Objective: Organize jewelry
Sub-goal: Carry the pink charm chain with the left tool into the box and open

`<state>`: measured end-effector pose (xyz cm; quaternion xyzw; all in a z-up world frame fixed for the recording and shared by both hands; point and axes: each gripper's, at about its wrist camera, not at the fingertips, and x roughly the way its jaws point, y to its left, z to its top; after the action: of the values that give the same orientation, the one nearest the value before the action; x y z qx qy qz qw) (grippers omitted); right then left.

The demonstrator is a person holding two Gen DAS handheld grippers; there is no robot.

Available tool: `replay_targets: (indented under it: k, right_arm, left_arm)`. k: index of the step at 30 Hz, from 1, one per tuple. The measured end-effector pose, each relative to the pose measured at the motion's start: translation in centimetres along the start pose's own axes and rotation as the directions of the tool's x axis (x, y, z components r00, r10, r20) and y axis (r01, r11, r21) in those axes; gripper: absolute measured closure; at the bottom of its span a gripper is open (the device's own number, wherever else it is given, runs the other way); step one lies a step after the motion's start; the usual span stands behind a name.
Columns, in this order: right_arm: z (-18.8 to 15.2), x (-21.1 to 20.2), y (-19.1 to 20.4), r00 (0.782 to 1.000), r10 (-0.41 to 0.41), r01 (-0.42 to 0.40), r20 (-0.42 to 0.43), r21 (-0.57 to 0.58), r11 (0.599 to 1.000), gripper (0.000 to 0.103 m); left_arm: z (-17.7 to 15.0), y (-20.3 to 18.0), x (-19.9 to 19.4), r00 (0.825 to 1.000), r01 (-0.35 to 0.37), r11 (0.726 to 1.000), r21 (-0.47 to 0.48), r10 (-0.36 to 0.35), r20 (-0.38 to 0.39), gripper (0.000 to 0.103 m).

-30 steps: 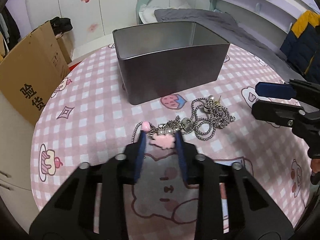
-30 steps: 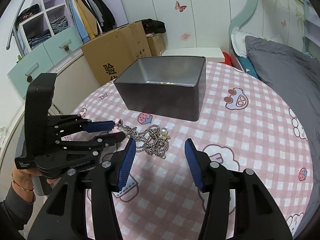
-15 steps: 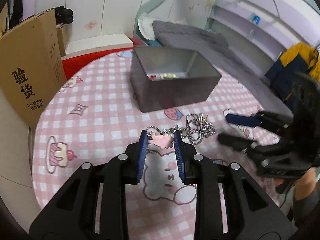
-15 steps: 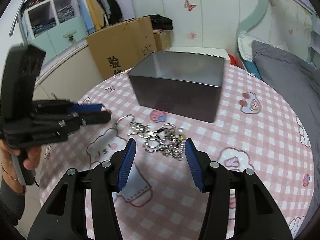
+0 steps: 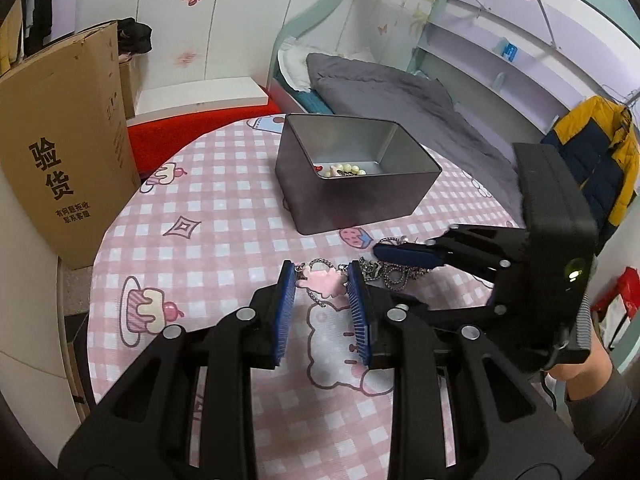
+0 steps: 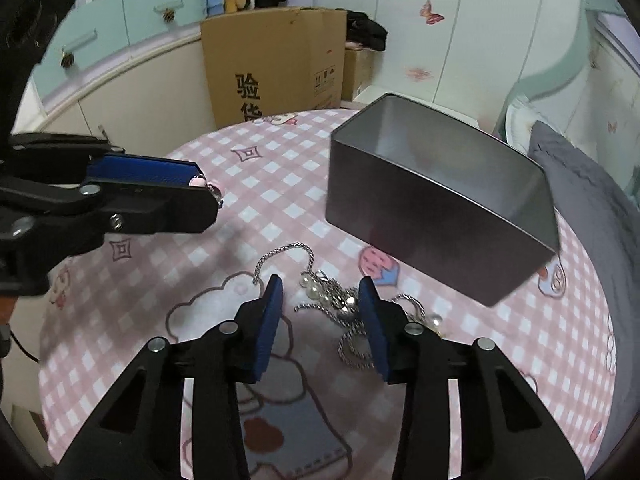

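My left gripper [image 5: 320, 276] is shut on a pink charm [image 5: 324, 283] held just above the table, with a bit of silver chain hanging from it. In the right wrist view the left gripper [image 6: 208, 192] sits at the left, the charm [image 6: 197, 179] peeking out at its tips. A tangle of silver chains and pearls [image 6: 344, 304] lies on the cloth in front of the grey metal tin [image 6: 432, 232]. My right gripper [image 6: 320, 284] is low over the tangle and its jaws are closing, pearls and chain between them, pads not pressing. Pearl beads [image 5: 346, 169] lie inside the tin [image 5: 360, 200].
The round table wears a pink checked cloth [image 5: 224, 224] with cartoon prints. A cardboard box [image 5: 60, 152] stands off its left edge, and a bed [image 5: 380, 84] lies behind the tin. A hand [image 5: 580, 372] holds the right gripper [image 5: 384, 270] at the right.
The left gripper has lifted and drawn back with the pink charm. The right gripper has swung in over the chain tangle, and its jaws have narrowed.
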<state>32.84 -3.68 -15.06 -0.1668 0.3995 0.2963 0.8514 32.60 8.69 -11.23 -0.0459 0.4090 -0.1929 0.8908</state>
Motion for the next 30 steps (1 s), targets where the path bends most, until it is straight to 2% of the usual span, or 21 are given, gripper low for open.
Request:
replay_targets:
  k: [1, 4, 5, 16, 23, 30]
  right_arm:
    - [0.1, 0.5, 0.1, 1.0, -0.001, 0.001, -0.019, -0.014, 1.0, 0.082]
    - [-0.1, 0.8, 0.6, 0.999, -0.035, 0.032, -0.038, -0.063, 0.997, 0.093]
    - [-0.1, 0.6, 0.6, 0.999, -0.027, 0.025, -0.039, -0.056, 0.998, 0.1]
    - [1.4, -6.2, -1.1, 0.996, 0.056, -0.058, 0.073, 0.029, 0.998, 0.1]
    - [3.0, -10.7, -1.7, 0.987, 0.052, -0.059, 0.154, 0.042, 0.997, 0.1]
    - [4.8, -11.8, -3.9, 0.984, -0.005, -0.008, 0.179, 0.071, 0.997, 0.1]
  left_arm:
    - [0.0, 0.0, 0.0, 1.0, -0.001, 1.0, 0.001, 0.001, -0.002, 0.077]
    - [0.2, -0.1, 0.1, 1.0, 0.004, 1.0, 0.002, -0.004, -0.002, 0.077]
    - [0.3, -0.1, 0.1, 1.0, 0.006, 1.0, 0.002, -0.006, -0.001, 0.077]
    - [2.1, -1.7, -1.8, 0.998, 0.046, 0.999, 0.017, -0.047, 0.037, 0.077]
    - [3.9, -3.3, -2.8, 0.994, 0.093, 0.995, 0.025, -0.094, 0.061, 0.077]
    - [7.0, -3.8, -1.0, 0.989, 0.147, 0.989, -0.006, -0.147, 0.034, 0.077]
